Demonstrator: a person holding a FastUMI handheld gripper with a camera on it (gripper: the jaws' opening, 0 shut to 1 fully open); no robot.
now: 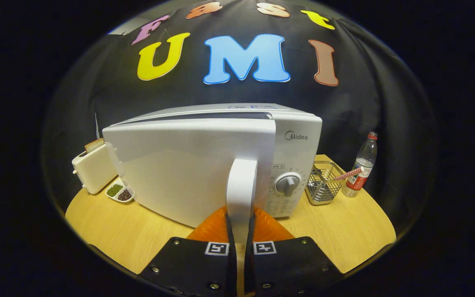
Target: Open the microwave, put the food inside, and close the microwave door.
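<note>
A white microwave (295, 144) stands on the wooden table (117, 231). Its door (179, 173) is swung partly out toward me, hinged on the left, so a gap shows along its top edge. The door's upright white handle (242, 185) runs down between my fingers, and my gripper (240, 222) is shut on it near its lower end. The microwave's inside is hidden behind the door. A round grey dial (288, 184) sits on the control panel to the right of the handle.
A white toaster (93, 169) with a bread slice stands left of the microwave, with a small two-part dish of green and dark grains (119, 192) in front of it. A wire basket (324, 185) and a plastic bottle (361, 167) stand to the right.
</note>
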